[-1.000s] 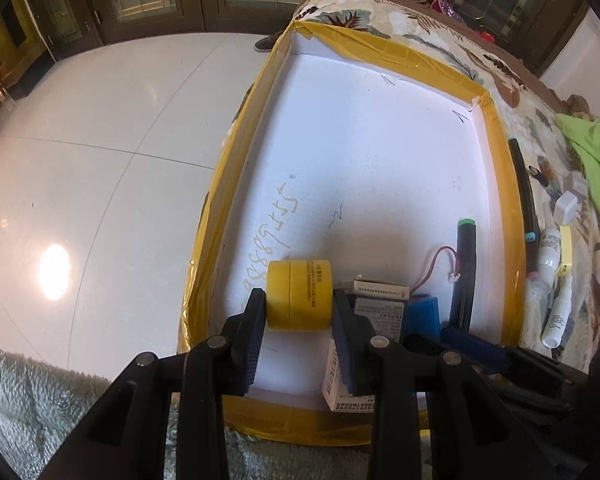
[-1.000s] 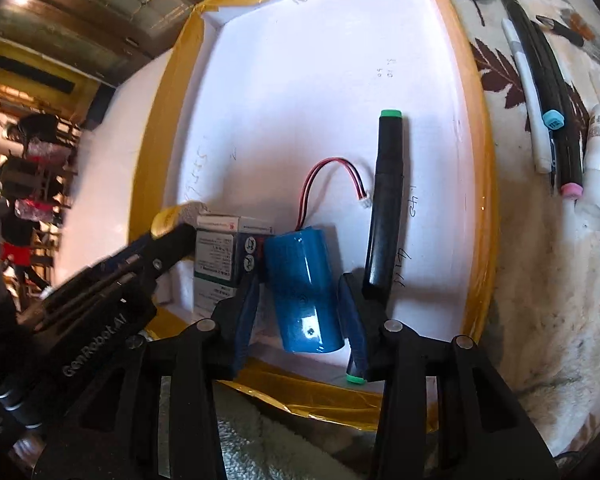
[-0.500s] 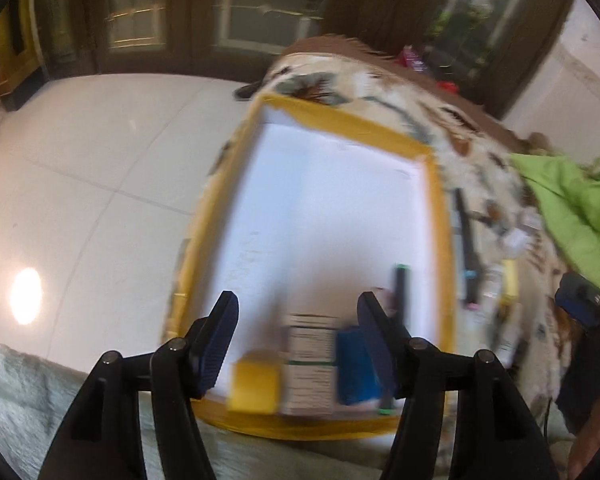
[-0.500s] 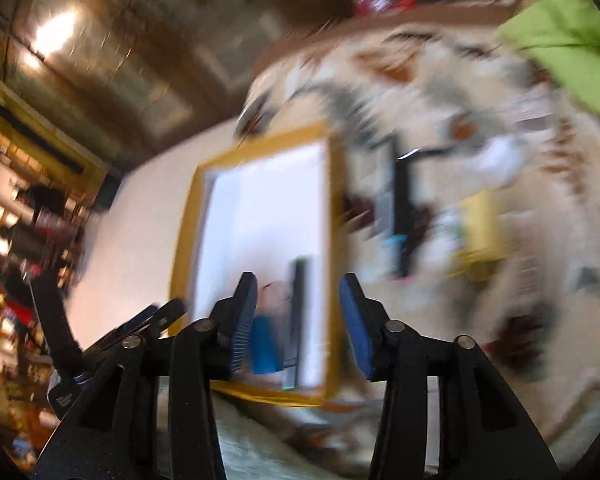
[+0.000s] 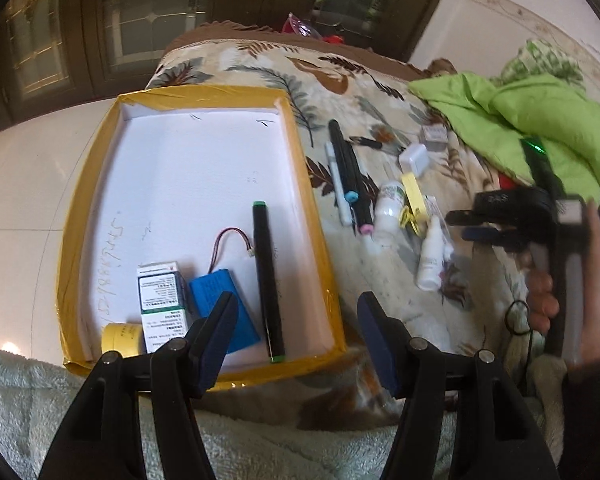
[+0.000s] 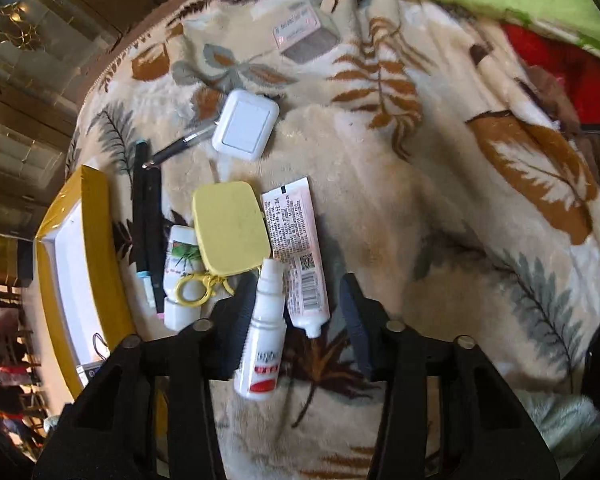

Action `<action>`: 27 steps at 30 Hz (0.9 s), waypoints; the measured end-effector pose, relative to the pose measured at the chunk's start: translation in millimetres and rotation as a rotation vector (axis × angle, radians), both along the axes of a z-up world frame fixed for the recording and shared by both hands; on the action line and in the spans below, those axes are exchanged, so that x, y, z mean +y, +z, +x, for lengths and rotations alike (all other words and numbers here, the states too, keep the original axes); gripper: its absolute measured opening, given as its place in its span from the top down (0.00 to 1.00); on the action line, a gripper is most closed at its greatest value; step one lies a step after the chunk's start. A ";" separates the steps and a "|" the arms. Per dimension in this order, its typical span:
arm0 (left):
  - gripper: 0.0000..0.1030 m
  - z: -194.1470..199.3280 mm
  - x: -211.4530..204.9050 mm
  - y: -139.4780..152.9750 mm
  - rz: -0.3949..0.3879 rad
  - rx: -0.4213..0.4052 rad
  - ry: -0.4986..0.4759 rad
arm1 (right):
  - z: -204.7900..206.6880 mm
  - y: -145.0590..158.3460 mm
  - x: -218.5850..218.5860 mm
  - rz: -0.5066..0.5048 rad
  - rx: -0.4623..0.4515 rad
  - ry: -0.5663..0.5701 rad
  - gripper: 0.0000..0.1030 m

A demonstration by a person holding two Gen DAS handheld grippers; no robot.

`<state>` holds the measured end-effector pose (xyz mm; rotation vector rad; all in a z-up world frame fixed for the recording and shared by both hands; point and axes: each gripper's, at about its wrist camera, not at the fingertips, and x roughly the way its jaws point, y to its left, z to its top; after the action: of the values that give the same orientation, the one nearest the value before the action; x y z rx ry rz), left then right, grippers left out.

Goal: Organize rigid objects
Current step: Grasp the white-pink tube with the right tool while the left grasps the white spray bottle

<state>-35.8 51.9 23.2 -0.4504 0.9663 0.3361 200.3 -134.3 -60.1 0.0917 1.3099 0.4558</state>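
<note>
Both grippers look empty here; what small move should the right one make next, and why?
Probably lower the open right gripper around the white spray bottle lying between its fingers on the blanket: it is nearest, still outside the yellow-rimmed tray, and nothing is held.

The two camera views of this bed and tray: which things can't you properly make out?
- Yellow tape roll, left wrist view: partly behind the white medicine box.
- Blue battery pack, left wrist view: near end covered by the left gripper.
- Tray, right wrist view: mostly cut off by the edge.
- Print on the pink tube, right wrist view: too small to read.
</note>
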 end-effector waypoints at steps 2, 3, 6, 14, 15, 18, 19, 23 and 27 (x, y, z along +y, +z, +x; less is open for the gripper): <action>0.40 -0.1 -2.4 0.0 0.003 -0.001 -0.004 | 4.4 -10.7 3.5 -0.018 0.020 0.007 0.68; 0.40 -0.3 -3.0 0.0 0.001 0.000 -0.005 | 3.6 -15.5 4.9 -0.038 0.027 0.008 0.69; 0.40 1.2 -4.1 -2.7 -0.008 0.008 -0.004 | 7.5 -28.1 10.0 -0.067 0.059 0.017 0.69; 0.40 7.3 -20.1 -2.6 -0.025 0.017 -0.046 | 7.4 -29.0 27.5 -0.119 0.065 0.078 0.80; 0.40 13.9 -26.0 -2.9 -0.043 0.026 -0.073 | 9.1 -28.6 24.0 -0.112 0.073 0.065 0.80; 0.40 33.8 -42.9 -4.9 -0.073 0.045 -0.146 | 15.3 -27.9 7.9 -0.101 0.100 0.013 0.82; 0.40 42.3 -50.6 -6.0 -0.071 0.055 -0.172 | 16.0 -22.8 1.0 -0.089 0.095 -0.009 0.82; 0.40 77.9 -78.3 -14.6 -0.036 0.086 -0.254 | 10.5 10.1 -28.1 0.010 0.030 -0.091 0.82; 0.40 123.9 -95.7 -36.9 -0.046 0.141 -0.293 | -3.5 41.2 -51.1 0.168 -0.036 -0.141 0.82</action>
<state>88.1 -43.7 -13.7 -0.3237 1.1627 0.0813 196.8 -185.4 -18.9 0.3124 1.2198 0.4443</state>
